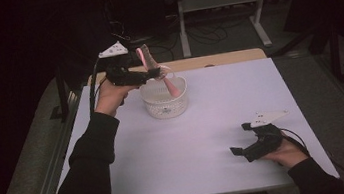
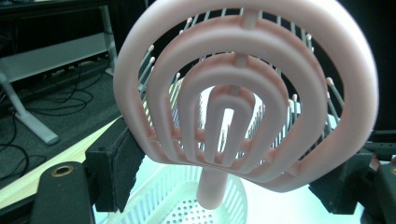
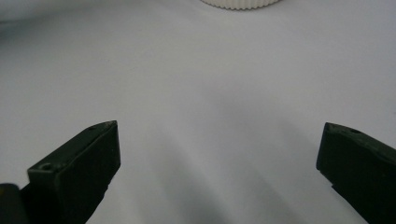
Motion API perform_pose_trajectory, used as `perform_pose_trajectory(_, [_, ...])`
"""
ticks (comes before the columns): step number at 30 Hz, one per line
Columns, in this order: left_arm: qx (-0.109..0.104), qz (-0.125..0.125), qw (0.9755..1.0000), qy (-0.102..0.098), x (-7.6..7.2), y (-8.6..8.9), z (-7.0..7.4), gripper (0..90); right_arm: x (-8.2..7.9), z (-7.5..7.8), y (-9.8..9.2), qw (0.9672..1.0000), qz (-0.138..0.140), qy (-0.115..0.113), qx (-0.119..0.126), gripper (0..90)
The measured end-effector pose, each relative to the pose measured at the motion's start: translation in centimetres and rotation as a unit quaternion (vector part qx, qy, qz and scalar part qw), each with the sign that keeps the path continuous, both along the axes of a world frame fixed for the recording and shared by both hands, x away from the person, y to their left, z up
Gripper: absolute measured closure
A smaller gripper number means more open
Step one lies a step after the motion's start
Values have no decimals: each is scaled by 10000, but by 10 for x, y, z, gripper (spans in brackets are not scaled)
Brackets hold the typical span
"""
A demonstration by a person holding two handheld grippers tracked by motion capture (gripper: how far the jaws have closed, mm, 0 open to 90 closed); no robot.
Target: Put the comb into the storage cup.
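A pink vented hairbrush (image 1: 155, 71) is being held by the left hand-held gripper (image 1: 154, 72) above the white perforated basket (image 1: 166, 108), which is standing at about 11 o'clock from the tabletop (image 1: 203, 123) centre. The jaws are being pressed onto the two outer edges of the brush head (image 2: 243, 93), low down near the neck, while the handle (image 2: 212, 189) is being pointed down into the basket opening. The brush is judged to be light, rigid plastic with smooth, somewhat slippery edges; the thin bristles behind the ribs are judged flexible and easily bent. A grip across the head's rim is therefore being preferred over any contact with the bristle side. Because the handle hangs below the grip, swinging is considered possible if the clamping is being relaxed early.

The right hand-held gripper (image 1: 240, 143) is being rested on the tabletop at about 4 o'clock, jaws spread wide with nothing between them.
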State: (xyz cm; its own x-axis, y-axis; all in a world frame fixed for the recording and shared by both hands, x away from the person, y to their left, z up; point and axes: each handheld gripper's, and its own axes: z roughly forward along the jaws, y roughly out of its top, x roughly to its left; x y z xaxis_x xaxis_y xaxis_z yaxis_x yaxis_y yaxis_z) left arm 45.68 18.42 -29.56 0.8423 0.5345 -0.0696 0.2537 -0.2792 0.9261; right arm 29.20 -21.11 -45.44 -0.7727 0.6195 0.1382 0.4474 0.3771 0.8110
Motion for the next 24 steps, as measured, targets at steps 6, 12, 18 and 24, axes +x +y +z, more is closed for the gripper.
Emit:
perform_pose_trajectory(6, [-6,61,10000,76,4,-2,-9,212,0,0,0,10000,7,7,-1,0])
perform_pose_trajectory(12, [13,108,9999,102,7,-6,-18,212,0,0,0,10000,9,10,1,0])
perform_pose_trajectory(18, [-41,182,9997,134,10,-8,-31,212,0,-1,0,10000,13,6,5,0])
perform_pose_trajectory(24, [-74,238,9996,167,13,-10,-40,211,0,0,-1,10000,11,7,11,0])
